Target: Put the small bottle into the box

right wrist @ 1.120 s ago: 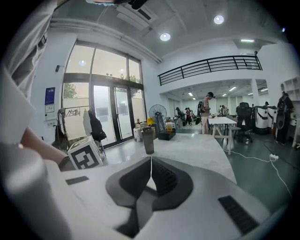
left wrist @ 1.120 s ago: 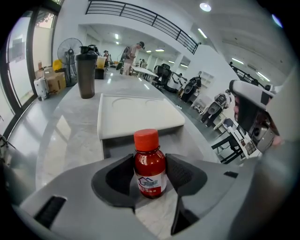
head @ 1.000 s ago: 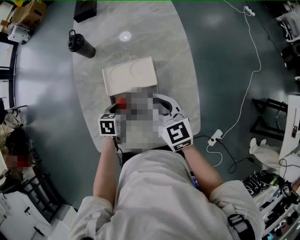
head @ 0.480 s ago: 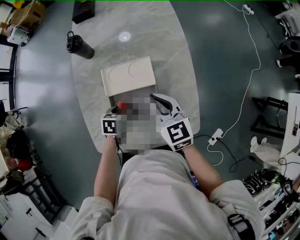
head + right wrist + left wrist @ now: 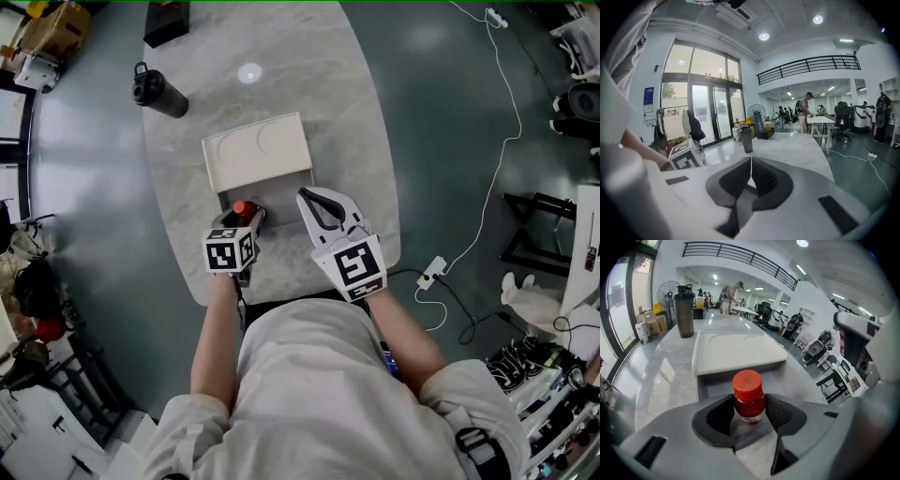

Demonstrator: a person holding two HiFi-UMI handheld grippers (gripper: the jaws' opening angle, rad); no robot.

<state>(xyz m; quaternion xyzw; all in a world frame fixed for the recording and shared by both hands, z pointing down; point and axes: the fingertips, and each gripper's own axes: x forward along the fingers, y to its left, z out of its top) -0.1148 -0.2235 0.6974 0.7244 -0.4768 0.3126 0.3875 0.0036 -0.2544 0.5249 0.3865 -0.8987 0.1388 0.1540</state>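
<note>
The left gripper (image 5: 246,223) (image 5: 749,411) is closed on the small bottle (image 5: 244,207) (image 5: 748,397): both dark pads press against its sides below the red cap, and the bottle stands upright between them. The bottle is outside the box (image 5: 258,152) (image 5: 738,350), just short of the box's near edge and over the table (image 5: 356,141); whether its base touches the tabletop cannot be determined. The box shows a cream top panel with two embossed circles, and a grey recess below that panel faces the bottle. The right gripper (image 5: 305,197) (image 5: 750,161) is empty; its jaws are brought together with the tips meeting and nothing between them. It is held over the table to the right of the bottle, near the box's right corner, apart from both. A dark shaker cup (image 5: 159,91) (image 5: 685,310) stands near the table's far left edge, well apart from the box. Compared with one second ago, the left gripper's marker cube sits slightly further right in the head view, and the red cap has stayed just in front of the box's near edge. The right gripper's position is almost unchanged over the same interval. The box and the shaker cup keep the same arrangement on the table.
</note>
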